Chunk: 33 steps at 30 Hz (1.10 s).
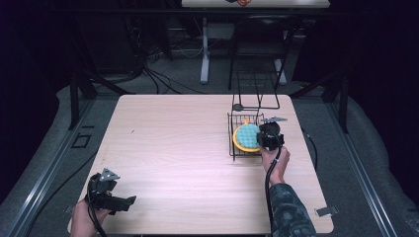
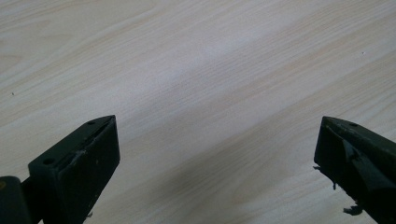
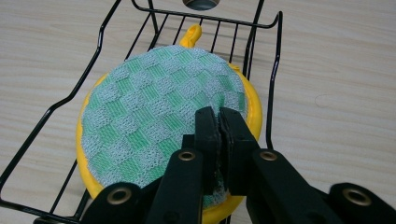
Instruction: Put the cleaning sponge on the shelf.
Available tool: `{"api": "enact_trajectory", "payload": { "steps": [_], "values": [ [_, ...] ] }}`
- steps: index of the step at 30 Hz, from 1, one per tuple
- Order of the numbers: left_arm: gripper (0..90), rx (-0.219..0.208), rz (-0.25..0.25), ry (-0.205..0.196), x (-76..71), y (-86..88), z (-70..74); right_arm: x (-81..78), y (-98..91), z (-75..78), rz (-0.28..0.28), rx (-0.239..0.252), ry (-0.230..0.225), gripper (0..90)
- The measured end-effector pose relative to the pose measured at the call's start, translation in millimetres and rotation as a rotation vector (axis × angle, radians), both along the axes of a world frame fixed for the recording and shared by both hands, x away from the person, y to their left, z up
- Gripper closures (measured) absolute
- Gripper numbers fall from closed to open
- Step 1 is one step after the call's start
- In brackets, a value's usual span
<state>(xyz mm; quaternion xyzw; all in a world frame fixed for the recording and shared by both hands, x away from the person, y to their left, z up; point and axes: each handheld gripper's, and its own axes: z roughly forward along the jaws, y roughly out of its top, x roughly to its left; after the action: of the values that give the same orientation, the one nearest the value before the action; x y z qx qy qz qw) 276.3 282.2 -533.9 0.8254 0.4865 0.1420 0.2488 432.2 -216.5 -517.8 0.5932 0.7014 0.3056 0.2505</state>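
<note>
Right gripper (image 3: pixel 219 135) pinches the scrubber pad (image 3: pixel 159 116) at its near edge; looks light, squishy, so edge grip works. Left gripper (image 2: pixel 217 158) is spread wide.

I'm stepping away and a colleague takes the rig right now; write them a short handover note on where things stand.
Right claw: shut on the near edge of the round green-and-white checked scrubbing pad with yellow rim, which sits in the black wire rack.
Left claw: open, holding nothing, over bare light wood table at the near left corner.
Done: pad gripped.
Left: I cannot tell whether the pad is going in or coming out; probably decide that, then release or lift.
</note>
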Motion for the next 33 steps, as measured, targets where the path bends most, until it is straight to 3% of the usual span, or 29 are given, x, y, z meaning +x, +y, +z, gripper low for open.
{"api": "enact_trajectory", "payload": {
  "steps": [9, 14, 16, 18, 19, 20, 21, 25, 33],
  "values": [
    [0.2, -0.002, 0.002, -0.002, 0.2, -0.3, -0.5, 1.3, -2.9, -0.7, 0.005, 0.012, -0.001, 79.6],
    [0.2, -0.001, 0.001, 0.001, -0.1, 0.1, 0.0, 0.5, -4.9, 0.1, 0.025, 0.023, -0.002, 66.6],
    [0.2, 0.003, 0.002, -0.008, 0.0, 0.5, 0.1, -1.4, -7.4, 2.1, 0.043, 0.045, -0.003, 55.9],
    [0.2, 0.003, 0.003, -0.008, -0.2, 0.4, 0.1, -2.3, -8.2, 3.1, 0.051, 0.049, 0.001, 52.4],
    [0.2, 0.001, 0.002, -0.003, -0.2, 0.4, 0.4, -4.3, -9.1, 5.3, 0.063, 0.056, 0.005, 44.2],
    [0.2, 0.001, 0.001, -0.003, -0.2, 0.4, 0.3, -4.3, -9.1, 5.3, 0.063, 0.056, 0.005, 44.2],
    [0.2, 0.004, -0.002, -0.003, 0.0, 0.8, 0.4, -6.7, -10.3, 7.7, 0.077, 0.069, -0.004, 37.5],
    [0.2, 0.003, 0.002, -0.009, -0.1, 0.5, 0.1, -11.6, -11.5, 11.9, 0.092, 0.08, -0.006, 24.9],
    [0.2, 0.002, 0.006, -0.009, -0.4, 0.2, 0.1, -23.8, -11.9, 22.9, 0.127, 0.091, -0.023, 14.3]
  ]
}}
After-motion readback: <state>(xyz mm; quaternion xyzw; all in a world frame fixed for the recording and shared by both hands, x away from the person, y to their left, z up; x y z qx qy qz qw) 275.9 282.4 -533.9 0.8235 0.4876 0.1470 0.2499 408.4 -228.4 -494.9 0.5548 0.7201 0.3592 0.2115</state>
